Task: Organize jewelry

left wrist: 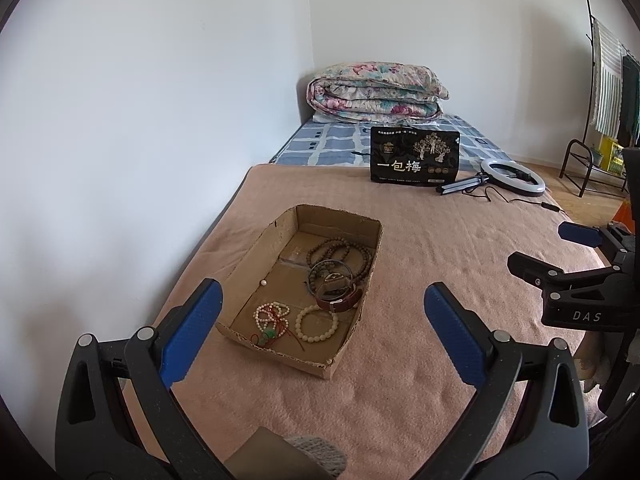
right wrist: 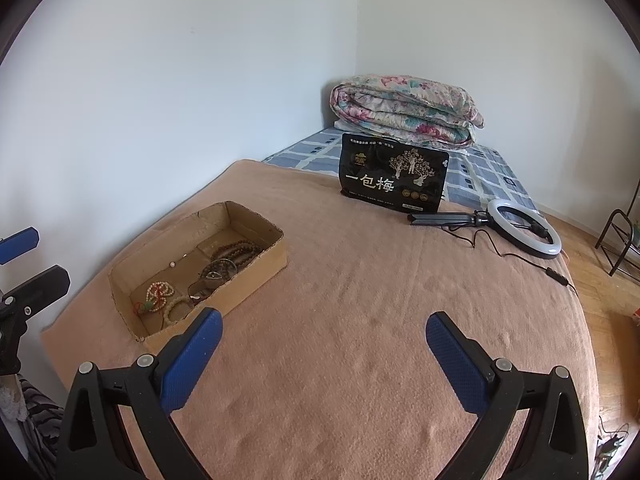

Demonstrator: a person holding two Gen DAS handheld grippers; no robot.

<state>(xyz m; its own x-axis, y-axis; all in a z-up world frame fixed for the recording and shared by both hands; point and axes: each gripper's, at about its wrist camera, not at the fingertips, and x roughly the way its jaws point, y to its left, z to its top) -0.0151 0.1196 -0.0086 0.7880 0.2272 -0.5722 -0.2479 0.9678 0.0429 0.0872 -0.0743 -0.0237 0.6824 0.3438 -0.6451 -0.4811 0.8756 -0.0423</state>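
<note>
A shallow, open-topped brown cardboard box (left wrist: pixel 256 248) with torn edges lies on the peach-pink blanket (left wrist: pixel 400 380) that covers the near part of the bed. Its long axis runs from the near edge of the bed away toward the folded floral quilt (left wrist: pixel 376 92) at the far end, angled slightly rightward in the left wrist view.

Inside the box, a long strand of dark brown wooden beads (left wrist: pixel 340 254) is coiled at the far right. Just nearer lies a wristwatch with a brown leather strap (left wrist: pixel 338 298), touching or overlapping the beads. At the near end sit a cream bead bracelet (left wrist: pixel 317 323) and, to its left, a string of small pale beads with red cord and a green pendant (left wrist: pixel 272 320). A single loose pearl (left wrist: pixel 263 282) rests apart by the left wall.

The left gripper (left wrist: pixel 323 336) hovers above the box's near end, its blue-padded fingers spread wide and holding nothing. The right gripper (right wrist: pixel 324 350) hangs over bare blanket to the right of the box, likewise spread and empty; its black body reads "DAS" in the left wrist view.

Further back, a black pouch (right wrist: pixel 394 176) stands upright, printed with "一包梅" in white; its smaller print is unreadable. Beside it a white ring light on a small tripod (right wrist: pixel 524 232) lies flat with its cable trailing.
</note>
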